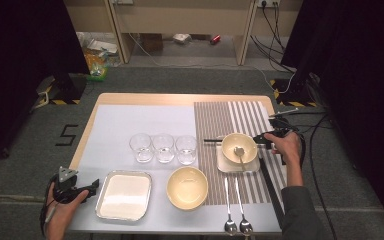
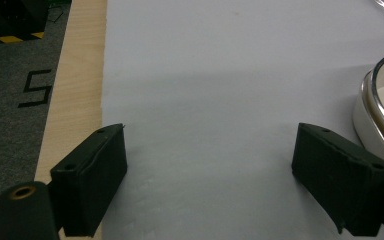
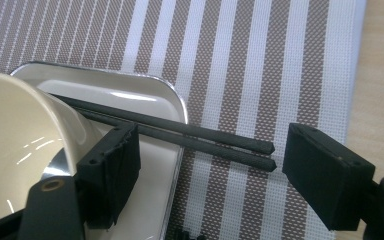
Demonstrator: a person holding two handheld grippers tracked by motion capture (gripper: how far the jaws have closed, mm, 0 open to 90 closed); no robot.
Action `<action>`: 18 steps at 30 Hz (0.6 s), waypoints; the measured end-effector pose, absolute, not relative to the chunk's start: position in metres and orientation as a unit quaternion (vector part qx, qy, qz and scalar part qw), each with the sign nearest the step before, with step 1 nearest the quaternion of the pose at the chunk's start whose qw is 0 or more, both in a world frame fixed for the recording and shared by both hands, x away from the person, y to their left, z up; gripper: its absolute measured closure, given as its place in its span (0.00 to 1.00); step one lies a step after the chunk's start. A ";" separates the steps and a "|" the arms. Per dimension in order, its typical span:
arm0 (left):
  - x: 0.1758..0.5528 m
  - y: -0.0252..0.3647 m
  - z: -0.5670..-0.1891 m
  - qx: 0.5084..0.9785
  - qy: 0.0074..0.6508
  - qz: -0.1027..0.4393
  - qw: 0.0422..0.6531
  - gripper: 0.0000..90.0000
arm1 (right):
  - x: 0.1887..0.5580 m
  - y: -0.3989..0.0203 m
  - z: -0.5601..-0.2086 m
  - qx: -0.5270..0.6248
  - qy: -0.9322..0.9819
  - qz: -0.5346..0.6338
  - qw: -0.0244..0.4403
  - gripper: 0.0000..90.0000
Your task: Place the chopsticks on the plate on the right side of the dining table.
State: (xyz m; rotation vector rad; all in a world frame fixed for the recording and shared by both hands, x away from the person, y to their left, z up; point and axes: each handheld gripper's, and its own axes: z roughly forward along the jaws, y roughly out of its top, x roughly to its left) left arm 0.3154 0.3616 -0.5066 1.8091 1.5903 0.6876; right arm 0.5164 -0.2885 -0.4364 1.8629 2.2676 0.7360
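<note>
The pair of black chopsticks (image 3: 180, 131), lying across the small white square tray (image 3: 145, 92) beside the cream bowl (image 3: 15, 130), is being straddled by the right gripper's (image 3: 210, 172) open jaws; if closed askew, one stick may be knocked loose. The left gripper (image 2: 210, 175) is being held open over bare table.

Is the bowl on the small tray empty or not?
Not empty: the bowl on the tray holds a spoon, seen from above.

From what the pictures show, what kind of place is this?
Probably a lab or recording room, not a home. A small table set with bowls and glasses stands on grey carpet, black curtains hang at both sides, and loose cables run to a wall socket.
</note>
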 end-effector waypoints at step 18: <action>0.315 0.362 -0.507 0.686 0.603 0.261 0.313 0.15 | 0.508 -0.276 -0.397 0.572 0.762 0.292 0.089 0.19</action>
